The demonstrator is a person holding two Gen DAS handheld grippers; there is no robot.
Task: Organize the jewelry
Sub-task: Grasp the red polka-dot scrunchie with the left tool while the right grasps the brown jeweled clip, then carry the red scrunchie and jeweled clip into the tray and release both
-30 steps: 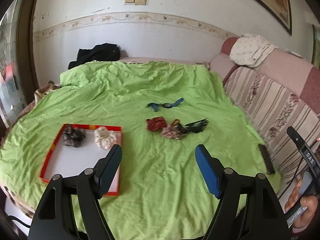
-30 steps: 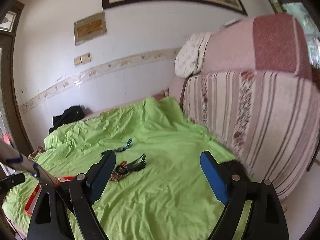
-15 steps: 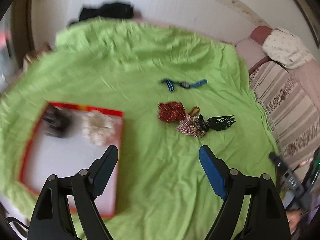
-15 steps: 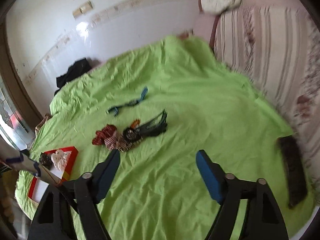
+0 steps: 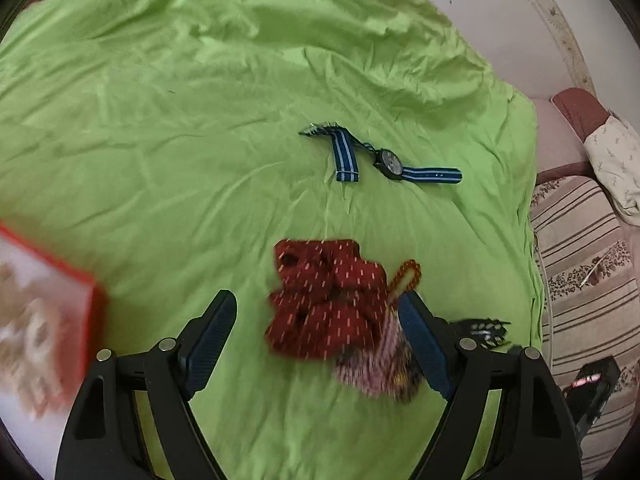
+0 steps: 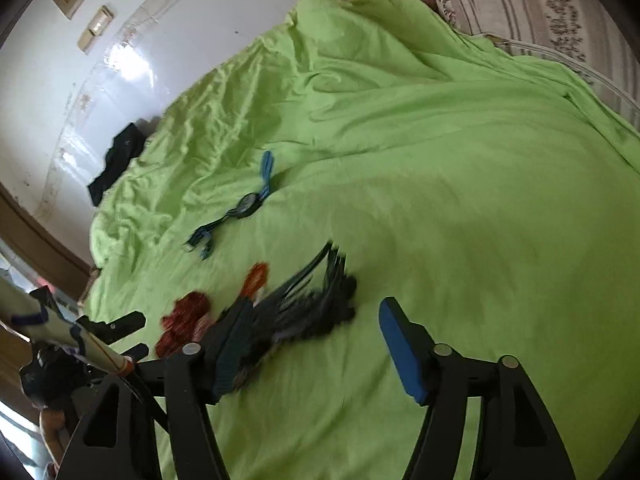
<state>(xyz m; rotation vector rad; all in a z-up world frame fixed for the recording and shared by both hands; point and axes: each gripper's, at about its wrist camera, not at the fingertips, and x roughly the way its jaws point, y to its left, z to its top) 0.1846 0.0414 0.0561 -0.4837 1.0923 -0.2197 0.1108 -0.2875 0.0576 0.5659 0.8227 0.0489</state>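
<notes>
On the green sheet (image 5: 200, 140) lies a dark red scrunchie (image 5: 328, 300) with a pink patterned scrunchie (image 5: 380, 364), an orange bead loop (image 5: 406, 278) and a black hair claw (image 5: 484, 330) beside it. My left gripper (image 5: 316, 336) is open, its fingers either side of the red scrunchie just above it. In the right wrist view my right gripper (image 6: 308, 344) is open over the black hair claw (image 6: 316, 300); the red scrunchie (image 6: 184, 316) is at its left. A blue striped watch (image 5: 384, 160) lies farther back and also shows in the right wrist view (image 6: 244, 204).
A red-rimmed white tray (image 5: 90, 300) holding a cream scrunchie (image 5: 28, 320) is at the left, blurred. A striped sofa (image 5: 588, 248) borders the right side. Black clothing (image 6: 116, 160) lies at the sheet's far edge by the wall. The left gripper (image 6: 116, 330) shows at the right view's left.
Both grippers have tilted down and moved in close over the pile. The left one now straddles the red scrunchie; the right one is over the black claw. Both stayed open.
</notes>
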